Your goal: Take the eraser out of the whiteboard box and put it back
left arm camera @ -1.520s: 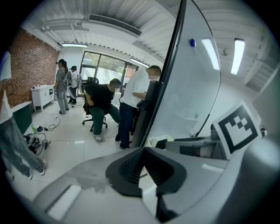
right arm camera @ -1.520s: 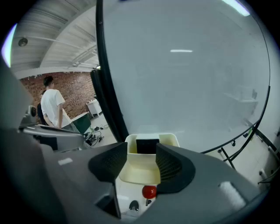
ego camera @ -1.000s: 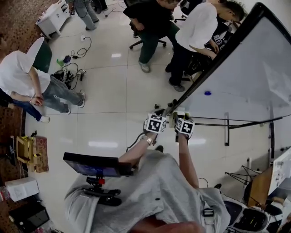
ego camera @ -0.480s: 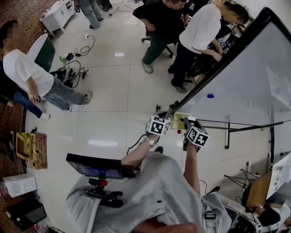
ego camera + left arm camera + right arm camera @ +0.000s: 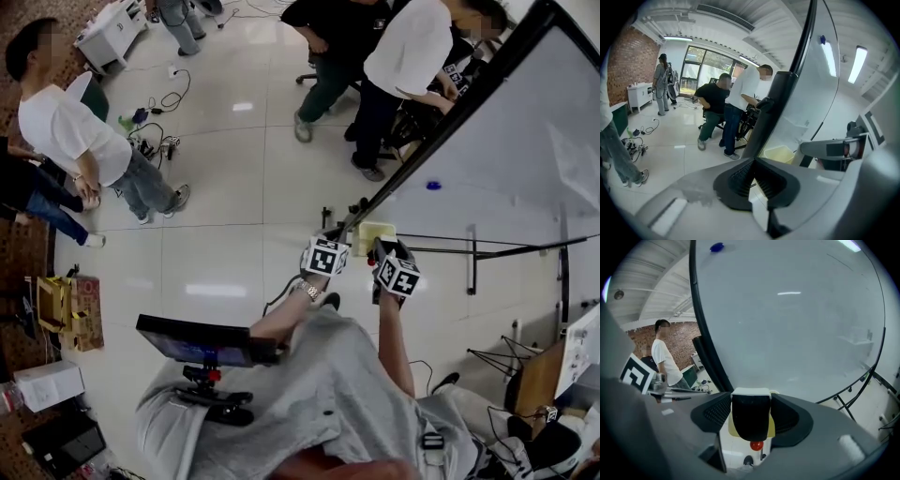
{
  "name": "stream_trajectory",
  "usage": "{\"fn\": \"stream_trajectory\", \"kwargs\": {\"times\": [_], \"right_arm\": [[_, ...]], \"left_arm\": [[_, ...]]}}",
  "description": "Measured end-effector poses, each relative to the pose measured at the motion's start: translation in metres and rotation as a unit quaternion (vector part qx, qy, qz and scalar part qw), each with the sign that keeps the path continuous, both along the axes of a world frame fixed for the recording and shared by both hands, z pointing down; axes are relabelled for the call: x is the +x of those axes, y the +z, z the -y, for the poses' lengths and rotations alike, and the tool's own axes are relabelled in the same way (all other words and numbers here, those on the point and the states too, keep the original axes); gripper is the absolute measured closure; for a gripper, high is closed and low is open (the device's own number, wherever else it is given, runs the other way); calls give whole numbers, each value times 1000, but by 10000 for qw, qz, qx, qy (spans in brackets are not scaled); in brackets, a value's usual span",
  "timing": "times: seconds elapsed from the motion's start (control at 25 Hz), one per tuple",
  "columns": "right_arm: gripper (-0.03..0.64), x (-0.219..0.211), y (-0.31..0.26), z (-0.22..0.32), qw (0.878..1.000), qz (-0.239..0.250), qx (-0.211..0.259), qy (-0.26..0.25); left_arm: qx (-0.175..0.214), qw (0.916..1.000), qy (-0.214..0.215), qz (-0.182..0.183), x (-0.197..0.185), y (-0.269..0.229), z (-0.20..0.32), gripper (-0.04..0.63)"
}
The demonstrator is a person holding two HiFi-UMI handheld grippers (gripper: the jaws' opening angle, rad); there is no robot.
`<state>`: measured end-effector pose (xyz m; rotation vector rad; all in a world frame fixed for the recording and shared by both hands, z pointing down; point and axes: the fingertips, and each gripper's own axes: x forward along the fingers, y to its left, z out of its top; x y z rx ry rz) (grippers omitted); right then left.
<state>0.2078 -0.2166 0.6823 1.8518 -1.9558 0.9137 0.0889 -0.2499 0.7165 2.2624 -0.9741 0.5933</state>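
My right gripper point(image 5: 750, 401) is shut on the eraser point(image 5: 750, 416), a black block with a white top that stands upright between the pads. Just behind it shows the pale yellow whiteboard box point(image 5: 771, 428), with a small red ball point(image 5: 756, 445) below. In the head view the right gripper point(image 5: 384, 251) hovers just in front of the box point(image 5: 373, 232), which hangs at the whiteboard's point(image 5: 506, 150) lower corner. To its left, my left gripper point(image 5: 330, 236) is near the board's black frame. Seen in its own view, that gripper point(image 5: 752, 161) is shut and empty, and the box point(image 5: 780, 153) lies ahead.
A blue magnet point(image 5: 432, 186) sticks to the whiteboard. Black stand legs point(image 5: 487, 246) run across the floor on the right. Several people stand at the back and left, one point(image 5: 80, 136) in a white shirt. A monitor on a stand point(image 5: 202, 342) is near my left elbow.
My right gripper drew back from the box and to the right, then eased a little forward again. The left gripper has stayed near the frame. The person at the left stepped closer.
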Motion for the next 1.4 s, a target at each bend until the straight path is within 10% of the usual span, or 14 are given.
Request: {"fn": "stream_trajectory", "kwargs": {"times": [0.72,0.84,1.4], "right_arm": [[341,-23,46,-32,9986,-60,-529,-61],[614,-17,40,-41,9982,-260,-507,189],[614,-37,34,-102,9966,172,-267,-754]], "left_arm": [[-186,9997,150,-46,-8,12,-31,592],[-260,9989,386,-72,5,15,-49,592],[108,9996,-41,259,37,0,-116,592]]}}
